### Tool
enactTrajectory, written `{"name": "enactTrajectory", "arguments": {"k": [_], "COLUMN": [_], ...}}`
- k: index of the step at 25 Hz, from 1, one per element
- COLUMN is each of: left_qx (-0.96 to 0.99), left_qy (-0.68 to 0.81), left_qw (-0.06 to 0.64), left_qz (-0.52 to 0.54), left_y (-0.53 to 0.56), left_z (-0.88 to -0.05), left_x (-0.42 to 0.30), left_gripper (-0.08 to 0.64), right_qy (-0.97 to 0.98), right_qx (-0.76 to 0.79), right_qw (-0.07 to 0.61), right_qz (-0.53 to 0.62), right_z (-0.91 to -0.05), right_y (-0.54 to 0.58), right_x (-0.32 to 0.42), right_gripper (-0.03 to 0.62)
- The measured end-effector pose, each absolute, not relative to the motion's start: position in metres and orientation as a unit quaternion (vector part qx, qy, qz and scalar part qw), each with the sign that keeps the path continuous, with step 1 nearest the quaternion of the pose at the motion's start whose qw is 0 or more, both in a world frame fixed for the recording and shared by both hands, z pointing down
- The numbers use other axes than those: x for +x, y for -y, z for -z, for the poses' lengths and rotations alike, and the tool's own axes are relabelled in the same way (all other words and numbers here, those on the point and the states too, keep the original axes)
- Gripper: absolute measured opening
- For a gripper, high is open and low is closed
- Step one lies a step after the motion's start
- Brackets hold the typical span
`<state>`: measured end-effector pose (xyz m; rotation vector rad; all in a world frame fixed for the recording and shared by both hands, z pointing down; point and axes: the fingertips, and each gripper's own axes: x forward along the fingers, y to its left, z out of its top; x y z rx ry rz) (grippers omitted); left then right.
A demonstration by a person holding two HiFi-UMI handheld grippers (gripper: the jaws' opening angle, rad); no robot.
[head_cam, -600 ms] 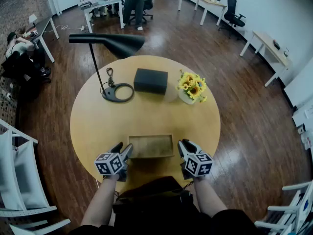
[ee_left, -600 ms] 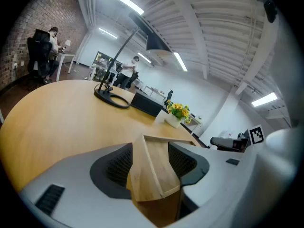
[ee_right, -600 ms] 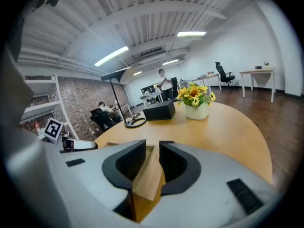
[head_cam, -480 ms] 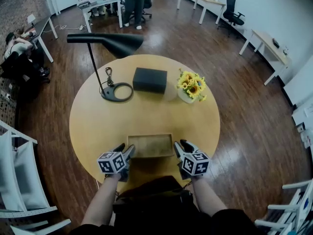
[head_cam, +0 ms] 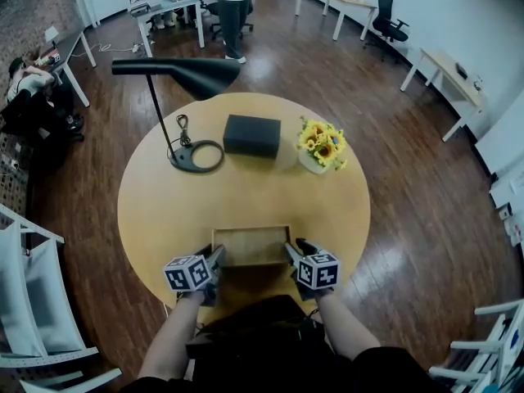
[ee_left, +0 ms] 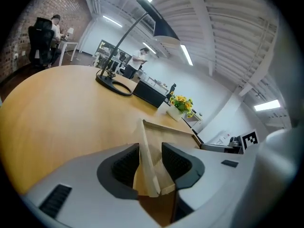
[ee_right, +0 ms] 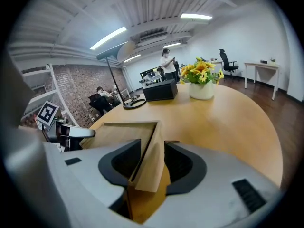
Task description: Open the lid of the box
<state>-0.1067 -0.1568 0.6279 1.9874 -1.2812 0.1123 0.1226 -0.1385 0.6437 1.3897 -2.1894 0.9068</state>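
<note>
While both tools sit at the near corners of the shallow rectangular pale-wood box (head_cam: 250, 246), which lies flat close to the near edge of the round light-wood table (head_cam: 246, 191), we read the hold as not yet made. Our left gripper (ee_left: 151, 159) has its jaws apart, with the thin upright wall at the box's near-left corner standing between the ribbed black pads (ee_left: 124, 165). Our right gripper (ee_right: 152, 161) is spread wide in the same way astride the near-right corner wall, a gap showing beside the wood. On the left, one pad may be touching the wall, but the wide-angle view is too distorted for us to be sure. We judge the box to be light, stiff and dry. Its thin board won't bend, but it could split or slip if squeezed hard on so narrow a strip. The seam between lid and base is not plain to us from above. We would therefore pinch the raised rim at both corners evenly, deep enough for full pad contact. We would then lift level, so the lid neither jams nor drags the base toward the table's edge.
</note>
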Motion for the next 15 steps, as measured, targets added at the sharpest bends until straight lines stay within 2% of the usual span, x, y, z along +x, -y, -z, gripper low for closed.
{"name": "enactTrajectory", "arguments": {"k": [5, 15], "left_qx": [0.774, 0.734], "left_qy": [0.504, 0.54], "left_qw": [0.381, 0.412], "left_qz": [-0.028, 0.017], "left_y": [0.156, 0.155], "left_z": [-0.624, -0.63], "left_x": [-0.124, -0.188], "left_gripper": [0.068, 0.057], "right_qy": [0.78, 0.775], "right_qx": [0.493, 0.495], "right_qw": [0.189, 0.172], "right_qz": [-0.336, -0.352], "right_z": [-0.645, -0.648], "right_y": [0.137, 0.136], "right_x": [0.12, 0.129], "right_gripper": [0.16, 0.143]}}
